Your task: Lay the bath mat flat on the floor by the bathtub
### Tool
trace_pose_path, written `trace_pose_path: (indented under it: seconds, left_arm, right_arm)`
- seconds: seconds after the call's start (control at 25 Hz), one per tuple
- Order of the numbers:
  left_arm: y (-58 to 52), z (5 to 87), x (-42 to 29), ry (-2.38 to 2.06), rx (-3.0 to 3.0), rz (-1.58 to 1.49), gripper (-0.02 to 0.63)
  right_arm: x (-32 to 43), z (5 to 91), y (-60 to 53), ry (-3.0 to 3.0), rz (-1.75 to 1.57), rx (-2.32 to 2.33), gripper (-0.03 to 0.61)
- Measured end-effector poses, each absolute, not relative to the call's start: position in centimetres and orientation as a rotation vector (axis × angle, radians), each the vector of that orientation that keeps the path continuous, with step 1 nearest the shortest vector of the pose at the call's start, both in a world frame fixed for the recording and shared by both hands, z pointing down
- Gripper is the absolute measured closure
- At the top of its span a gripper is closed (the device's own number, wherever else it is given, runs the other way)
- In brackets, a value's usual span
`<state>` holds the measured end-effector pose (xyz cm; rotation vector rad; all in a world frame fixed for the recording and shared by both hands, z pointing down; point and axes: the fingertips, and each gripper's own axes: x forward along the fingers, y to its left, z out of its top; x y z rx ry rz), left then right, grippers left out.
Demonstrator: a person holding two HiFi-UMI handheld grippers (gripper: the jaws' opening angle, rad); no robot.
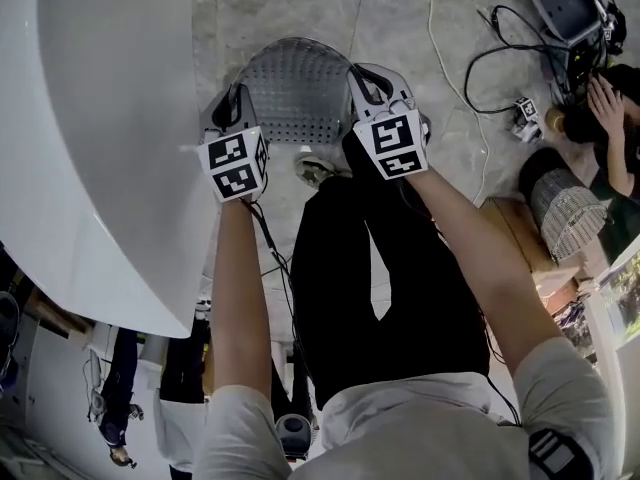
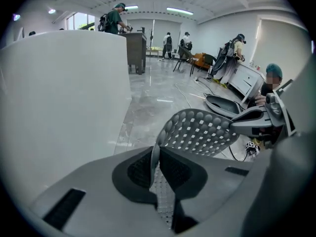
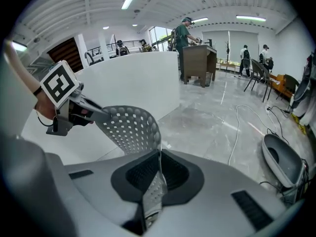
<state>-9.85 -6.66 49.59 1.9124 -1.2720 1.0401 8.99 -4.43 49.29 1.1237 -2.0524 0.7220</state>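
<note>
Both pinching the near edge of the bath mat (image 1: 295,93): left gripper (image 1: 238,100), right gripper (image 1: 366,86). Hangs curved above the floor (image 1: 290,3), just beside the bathtub (image 1: 100,118). Probably light, floppy, rubbery (hardly fragile); best gripped at opposite corners, as here.

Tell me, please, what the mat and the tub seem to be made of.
Mat: probably soft rubber or silicone, matte grey; it curls limply and is punched with rows of holes. Tub: likely acrylic or enamel, glossy white; smooth wall with soft reflections.

Black-and-white marker cubes (image 1: 234,164), white short sleeves (image 1: 245,426), black trousers (image 1: 345,298)
</note>
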Motion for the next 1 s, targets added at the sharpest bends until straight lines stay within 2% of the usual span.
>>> trace_pose_path:
  seconds: [1.0]
  left_arm:
    - [-12.9,58.4,-8.7,-1.344,2.013,0.973,0.584]
  right_arm:
    - [11.0,57.8,-10.5,-2.066,0.579,1.144,0.555]
